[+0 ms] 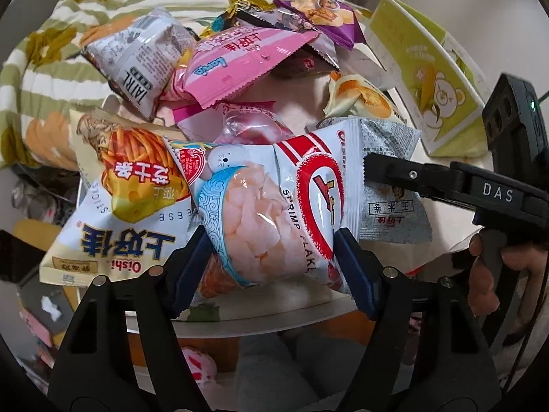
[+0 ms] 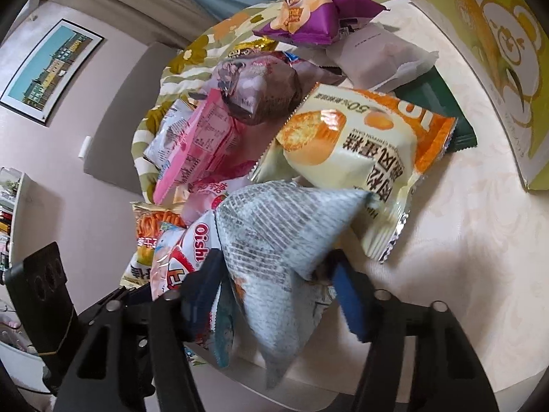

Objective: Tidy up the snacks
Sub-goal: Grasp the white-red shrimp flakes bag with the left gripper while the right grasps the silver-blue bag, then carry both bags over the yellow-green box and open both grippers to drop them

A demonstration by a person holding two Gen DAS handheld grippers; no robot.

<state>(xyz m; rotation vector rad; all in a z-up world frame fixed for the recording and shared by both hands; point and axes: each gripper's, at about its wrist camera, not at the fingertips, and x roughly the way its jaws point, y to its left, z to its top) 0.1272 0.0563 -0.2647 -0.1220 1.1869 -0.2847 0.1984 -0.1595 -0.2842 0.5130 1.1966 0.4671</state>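
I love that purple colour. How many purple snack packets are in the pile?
1. The purple packet sits at the far end of the pile, beside a white wrapper, near the green bear box. More could be buried under other bags.

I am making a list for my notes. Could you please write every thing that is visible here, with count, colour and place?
Shrimp flakes bag: one, white, red and blue, front of pile, between left claw fingers.
Grey bag: one, grey-white, front right, between right claw fingers.
Cheese sticks bag: one, cream and orange, front left.
Pink bag: one, pink, middle of pile.
Purple bag: one, purple, back.
Cake bag: one, pale yellow and orange, right of middle.
Green box: one, yellow-green, far right.
Table: one, cream.
Left claw: one, black, blue pads.
Right claw: one, black, blue pads.
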